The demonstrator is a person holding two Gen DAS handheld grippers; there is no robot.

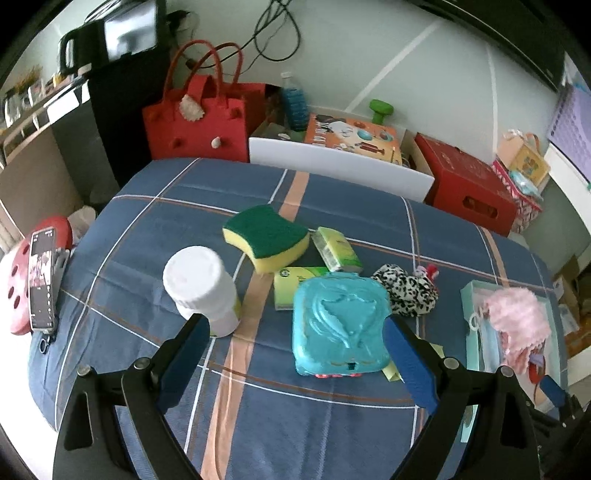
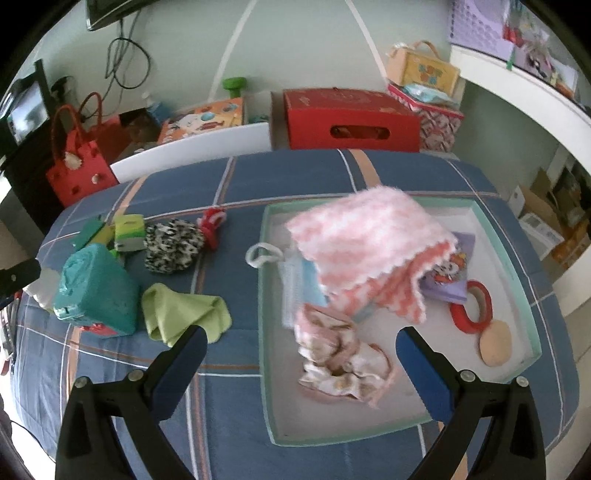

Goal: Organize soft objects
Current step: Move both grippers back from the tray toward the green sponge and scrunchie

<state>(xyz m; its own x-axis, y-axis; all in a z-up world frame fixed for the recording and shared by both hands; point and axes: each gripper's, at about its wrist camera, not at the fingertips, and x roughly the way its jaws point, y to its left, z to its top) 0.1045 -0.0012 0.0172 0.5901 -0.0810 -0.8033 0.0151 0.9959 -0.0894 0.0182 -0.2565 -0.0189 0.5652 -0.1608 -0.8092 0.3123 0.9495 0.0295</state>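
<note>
- Left hand-held gripper [image 1: 295,332]: jaws wide, empty, above the teal case [image 1: 341,325].
- Right hand-held gripper [image 2: 301,341]: jaws wide, empty, over the tray [image 2: 517,258] with the pink cloth [image 2: 369,243].

behind your table stands a pale green wall [image 1: 351,48] with dangling black cables [image 1: 277,33], a red felt bag [image 1: 195,122] and a red box [image 2: 351,118].
</note>
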